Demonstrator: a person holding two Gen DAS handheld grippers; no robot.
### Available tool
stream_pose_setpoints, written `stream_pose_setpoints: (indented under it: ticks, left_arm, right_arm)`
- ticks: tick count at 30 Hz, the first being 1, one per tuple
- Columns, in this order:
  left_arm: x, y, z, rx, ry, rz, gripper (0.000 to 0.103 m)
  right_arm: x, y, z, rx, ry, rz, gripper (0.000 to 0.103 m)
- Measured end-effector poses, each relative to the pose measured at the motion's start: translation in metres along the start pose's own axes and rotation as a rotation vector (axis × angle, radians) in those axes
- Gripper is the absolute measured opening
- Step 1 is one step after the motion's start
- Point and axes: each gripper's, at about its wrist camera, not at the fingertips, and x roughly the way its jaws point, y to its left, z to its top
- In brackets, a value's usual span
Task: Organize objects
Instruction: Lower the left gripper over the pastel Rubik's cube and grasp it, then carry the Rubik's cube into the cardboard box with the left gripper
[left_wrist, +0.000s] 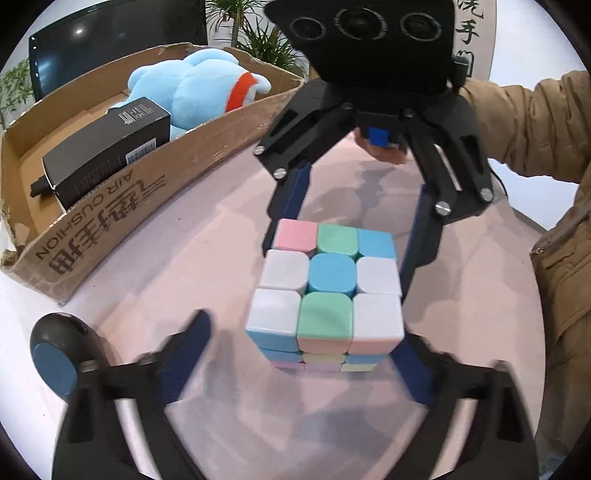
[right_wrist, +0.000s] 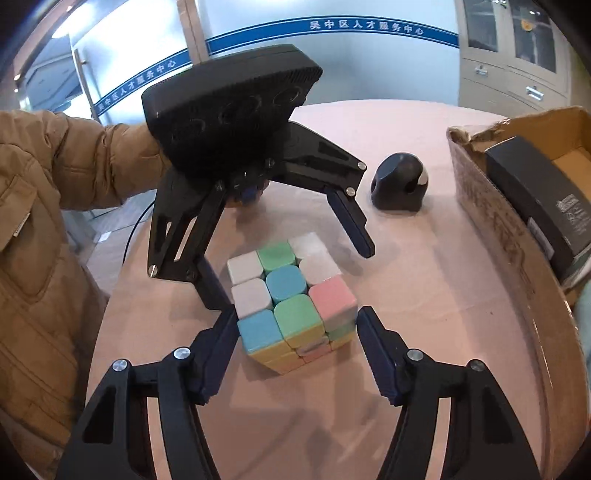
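A pastel puzzle cube (left_wrist: 325, 295) (right_wrist: 291, 302) sits on the pink tablecloth (left_wrist: 184, 258), with both grippers around it from opposite sides. My left gripper (left_wrist: 303, 332) straddles its near end, open. Its left finger (left_wrist: 188, 354) stands clearly off the cube, while its right finger (left_wrist: 413, 369) is close beside it. In the right wrist view my right gripper (right_wrist: 297, 314) flanks the cube with both fingers almost at its sides. I see no firm press, so it reads as open. Each gripper also shows in the other's view: the right gripper (left_wrist: 343, 254) and the left gripper (right_wrist: 295, 278).
An open cardboard box (left_wrist: 110, 229) (right_wrist: 480, 206) lies beside the cube, holding a blue plush toy (left_wrist: 192, 92) and a long black carton (left_wrist: 107, 147) (right_wrist: 539, 199). A dark rounded gadget (left_wrist: 59, 347) (right_wrist: 399, 184) stands on the cloth. Tan jacket sleeves (left_wrist: 535, 125) (right_wrist: 55, 166) reach in.
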Motion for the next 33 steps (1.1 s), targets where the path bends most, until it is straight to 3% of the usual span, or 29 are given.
stream_pose_setpoints:
  ticks: [1,4,8,16,21,25,28,33]
  left_arm:
    - [0.001,0.000,0.000,-0.002,0.006,-0.003,0.072]
    - [0.008,-0.004,0.001,0.026,0.018,0.003,0.071]
    - [0.007,-0.006,0.004,0.035,0.005,-0.048,0.057]
    - [-0.001,-0.013,0.013,0.050,0.005,-0.050,0.055]
    - [-0.031,-0.015,0.037,0.102,-0.029,-0.007,0.055]
    - [-0.056,0.003,0.071,0.172,-0.033,0.052,0.055]
    - [-0.071,0.037,0.103,0.193,-0.052,0.083,0.055]
    - [-0.059,0.109,0.153,0.162,-0.045,0.100,0.056]
  right_arm:
    - [0.001,0.000,0.002,-0.020,0.007,-0.019,0.064]
    - [0.002,-0.001,0.004,-0.057,0.020,-0.019,0.064]
    - [0.003,-0.003,0.006,-0.065,0.033,-0.006,0.064]
    - [-0.003,0.002,0.010,-0.047,-0.003,-0.001,0.062]
    - [-0.038,0.011,0.032,-0.084,-0.036,-0.044,0.062]
    - [-0.072,0.000,0.058,-0.132,-0.030,-0.109,0.062]
    - [-0.101,-0.022,0.082,-0.151,-0.033,-0.161,0.062]
    - [-0.132,-0.092,0.107,-0.110,-0.026,-0.215,0.062]
